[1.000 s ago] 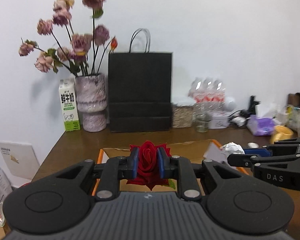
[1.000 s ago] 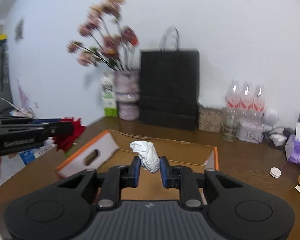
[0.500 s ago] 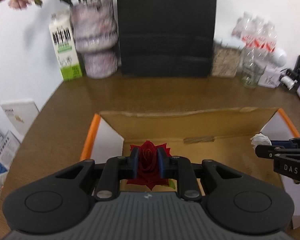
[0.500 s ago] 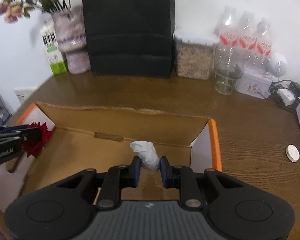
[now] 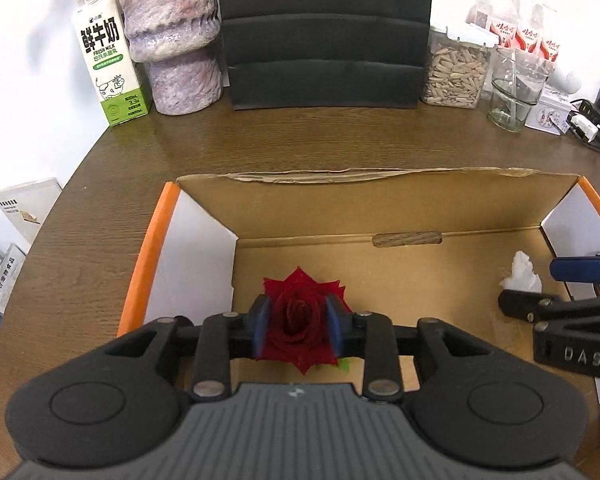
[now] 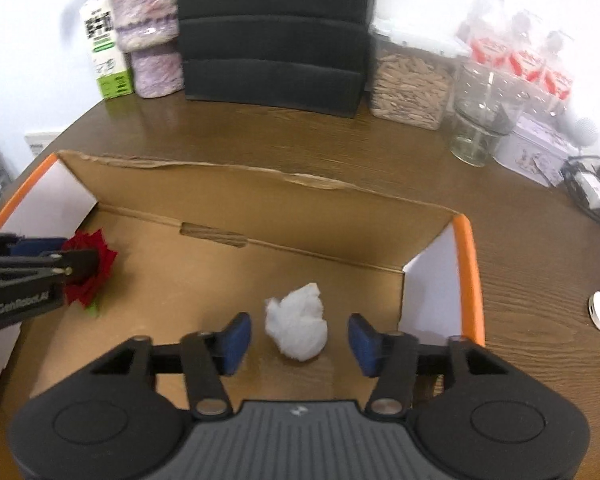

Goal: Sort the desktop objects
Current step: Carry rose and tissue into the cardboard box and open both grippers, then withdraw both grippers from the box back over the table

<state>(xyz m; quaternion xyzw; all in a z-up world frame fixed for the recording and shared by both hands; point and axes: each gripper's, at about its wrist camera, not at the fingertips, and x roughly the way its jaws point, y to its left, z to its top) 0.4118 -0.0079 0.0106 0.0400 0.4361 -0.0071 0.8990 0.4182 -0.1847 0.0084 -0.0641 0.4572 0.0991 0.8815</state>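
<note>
The desk (image 5: 339,140) is dark brown wood with visible grain and a slight sheen. The box (image 5: 379,208) is raw, matt corrugated cardboard with a torn, rough back edge and smooth white side panels. The rose (image 5: 298,316) looks like soft, velvety cloth; the white wad (image 6: 298,328) is crumpled paper. The glass jar (image 5: 513,88) is clear and glossy; the black bag (image 5: 323,32) is matt paper.

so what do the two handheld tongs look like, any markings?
Both are matte black plastic: linkage bars with silver pivot pins, two round caps and a ribbed grey centre plate. Blue pads line the fingertips. The left tongs read "GenRobot.AI" on the side; the right tongs read "DAS". No cables or sleeves show.
</note>
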